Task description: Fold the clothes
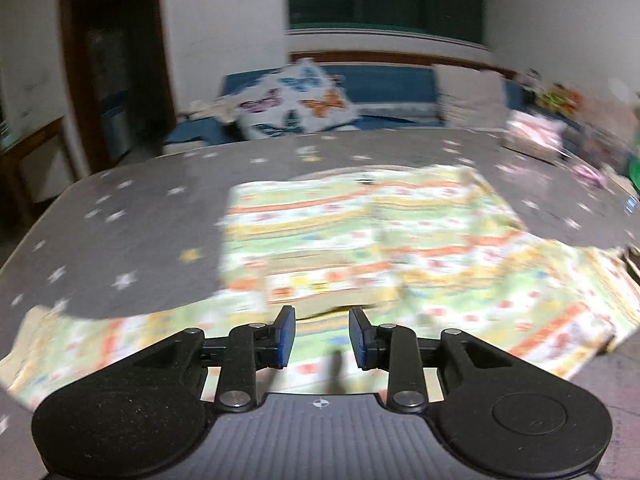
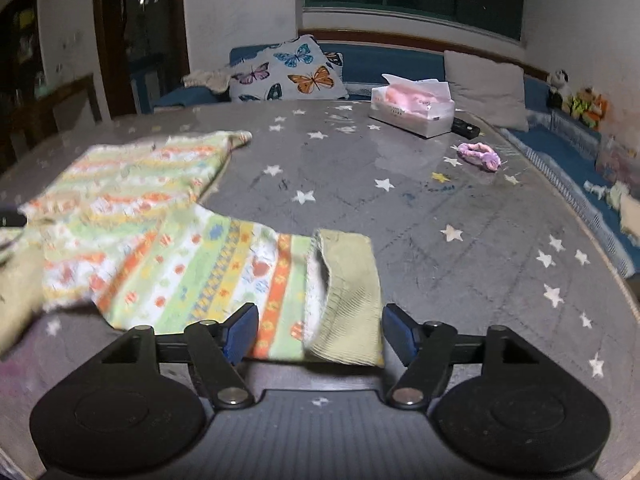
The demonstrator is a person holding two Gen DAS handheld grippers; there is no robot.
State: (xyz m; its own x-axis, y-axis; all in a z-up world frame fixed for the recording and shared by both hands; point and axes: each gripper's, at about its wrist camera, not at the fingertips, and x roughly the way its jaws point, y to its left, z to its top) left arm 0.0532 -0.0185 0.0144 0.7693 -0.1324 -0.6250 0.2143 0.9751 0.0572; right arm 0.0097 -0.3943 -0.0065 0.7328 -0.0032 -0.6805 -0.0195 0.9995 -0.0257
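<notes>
- Garment (image 1: 360, 232): striped, patterned child's top in green, orange and yellow, lying on a grey star-print table (image 1: 132, 216); body partly folded, sleeves spread toward the near edge.
- Left gripper (image 1: 322, 336): jaws apart, nothing between the blue pads, hovering over the near part of the fabric. View is motion-blurred.
- Right gripper (image 2: 320, 332): jaws wide apart, straddling the sleeve's ribbed olive cuff (image 2: 348, 300); pads sit either side of the sleeve end, not clamped.
- Right view, far side of table: tissue box (image 2: 412, 110), dark remote (image 2: 466, 127) just beside it, purple scrunchie (image 2: 480, 156) nearer.
- Behind the table: blue sofa with butterfly pillow (image 2: 288, 72) and grey cushion (image 2: 486, 92).
</notes>
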